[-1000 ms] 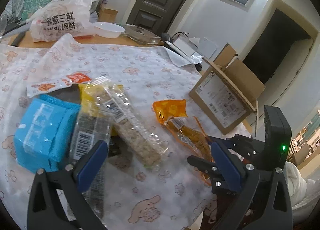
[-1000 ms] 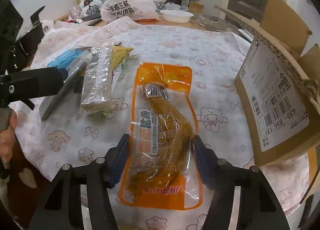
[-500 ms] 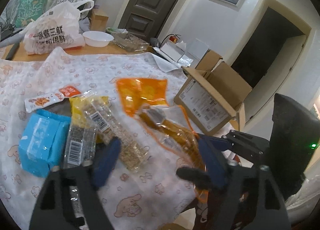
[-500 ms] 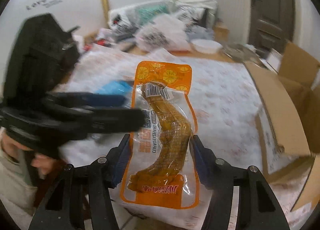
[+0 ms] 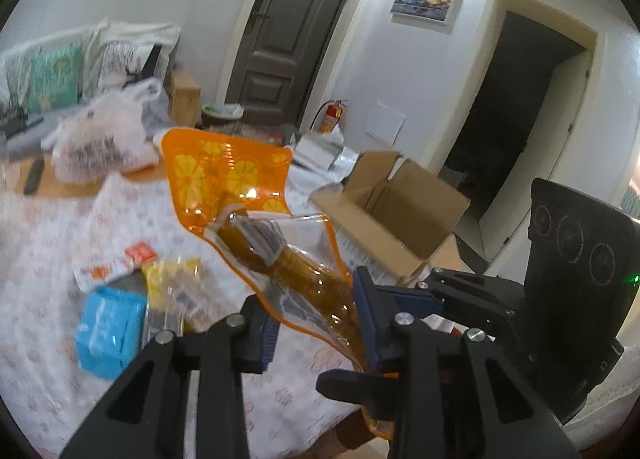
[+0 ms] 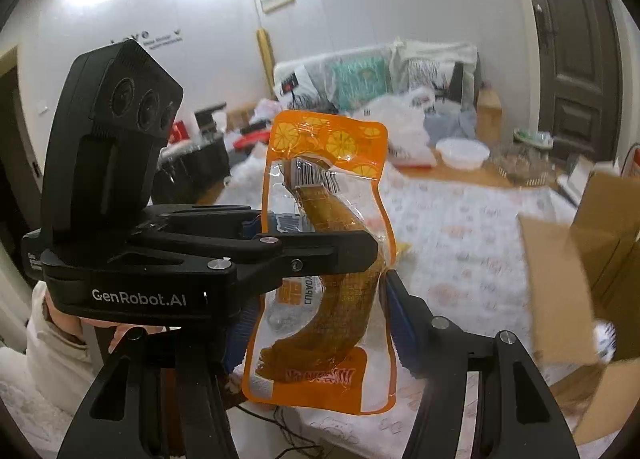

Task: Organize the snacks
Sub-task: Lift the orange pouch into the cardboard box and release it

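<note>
**Two Grippers Meet on One Orange Snack Pouch Above the Table**

While the orange snack pouch (image 6: 320, 279) hangs in the air above the patterned tablecloth (image 5: 52, 243), the right gripper (image 6: 316, 335) holds it by its lower half, blue pads pressed against both long edges and the jaws standing about half apart. The pouch's long axis runs along the gripper's fingers and rises away from the camera: its end with red lettering sits nearest the wrist, its lemon-printed top points up and toward the far side of the room, and the brown curved snack inside follows the same line. From the left, the left gripper (image 5: 316, 323) reaches in crosswise, its jaws closing with the pouch's middle between them; whether its pads already press the film cannot be told. In the left wrist view the pouch slants up and to the left. Below it on the cloth lie a blue packet (image 5: 108, 333), a yellow wrapper (image 5: 172, 275) and a small red-and-white sachet (image 5: 112, 265), all blurred. An open cardboard box (image 5: 396, 211) stands at the table's right side.
</note>
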Available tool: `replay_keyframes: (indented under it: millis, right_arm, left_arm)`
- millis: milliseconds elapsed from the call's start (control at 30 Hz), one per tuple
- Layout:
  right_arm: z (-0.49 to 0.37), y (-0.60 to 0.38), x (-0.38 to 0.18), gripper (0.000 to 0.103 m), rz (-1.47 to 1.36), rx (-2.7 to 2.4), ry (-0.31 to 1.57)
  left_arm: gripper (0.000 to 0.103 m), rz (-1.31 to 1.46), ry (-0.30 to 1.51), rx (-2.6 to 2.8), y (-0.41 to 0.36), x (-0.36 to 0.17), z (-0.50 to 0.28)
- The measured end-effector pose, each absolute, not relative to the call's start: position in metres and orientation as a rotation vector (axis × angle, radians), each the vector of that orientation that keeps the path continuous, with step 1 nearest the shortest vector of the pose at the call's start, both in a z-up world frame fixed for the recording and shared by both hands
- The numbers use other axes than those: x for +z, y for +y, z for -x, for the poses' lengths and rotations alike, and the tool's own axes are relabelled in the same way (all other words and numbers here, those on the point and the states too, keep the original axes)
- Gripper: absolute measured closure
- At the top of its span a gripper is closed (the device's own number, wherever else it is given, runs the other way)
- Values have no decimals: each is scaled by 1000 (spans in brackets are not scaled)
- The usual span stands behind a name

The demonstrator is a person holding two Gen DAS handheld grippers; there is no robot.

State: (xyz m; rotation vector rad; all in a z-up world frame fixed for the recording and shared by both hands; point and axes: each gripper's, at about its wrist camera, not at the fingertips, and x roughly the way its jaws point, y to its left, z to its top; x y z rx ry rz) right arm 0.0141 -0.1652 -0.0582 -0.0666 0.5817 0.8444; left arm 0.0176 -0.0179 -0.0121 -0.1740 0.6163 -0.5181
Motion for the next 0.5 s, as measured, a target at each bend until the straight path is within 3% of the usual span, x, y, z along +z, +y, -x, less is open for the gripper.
replay_keyframes:
  millis: [300,500]
  right_arm:
    - [-28,-244,-15,48,40,826,466]
    - [-57,-309,-11,47,12,776,457]
  left_arm:
    - [72,45,558,-536,-103,44,-40]
    - [72,-39,587,-567,-178,53,-76]
